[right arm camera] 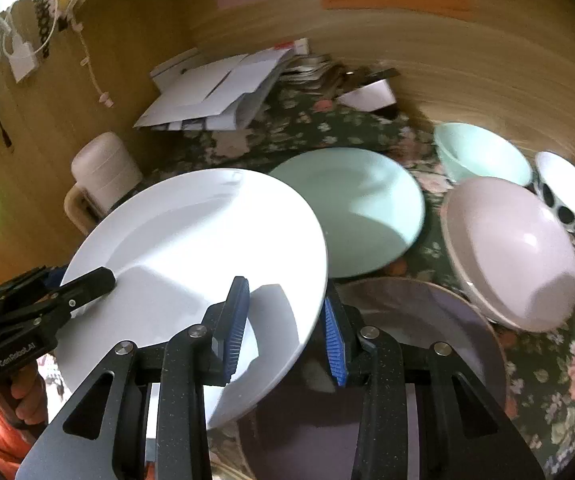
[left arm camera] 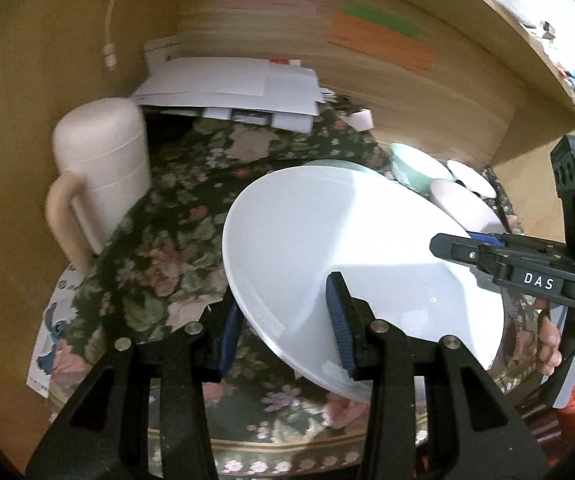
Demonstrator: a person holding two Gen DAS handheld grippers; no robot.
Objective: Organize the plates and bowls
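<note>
The white plate [right arm camera: 191, 256] is held off the desk [left arm camera: 159, 240] by both tongs at once, tilted rather than flat. Seen from the left wrist, its face slopes down toward the lower right, the high rim toward the back wall and the low rim near the camera. A round plate has no long axis of its own, but in both views it shows as an oval stretched along that diagonal. The left tongs [left arm camera: 287, 320] pinch the plate's near rim, one blue pad on the upper face and the other under the edge. The right tongs [right arm camera: 283, 328] pinch the opposite rim in the same way, one pad on top and one beneath. Each pair shows in the other's camera as a black finger lying across the plate's edge, with a hand [left arm camera: 551, 344] in an orange sleeve [right arm camera: 3, 436] behind it. Under the lifted plate, on the floral cloth [right arm camera: 559, 384], lies a mint-green plate [right arm camera: 367, 208], partly covered by the white one in the right wrist view. A dull pinkish plate [right arm camera: 419, 320] lies right below the right tongs. Further right stand a pale pink bowl [right arm camera: 511, 252], a mint-green bowl [right arm camera: 483, 152] and a small white bowl with black spots [right arm camera: 571, 192], close together. At the back are a heap of white papers [left arm camera: 231, 84] and a cream lidded jug [left arm camera: 99, 168]
</note>
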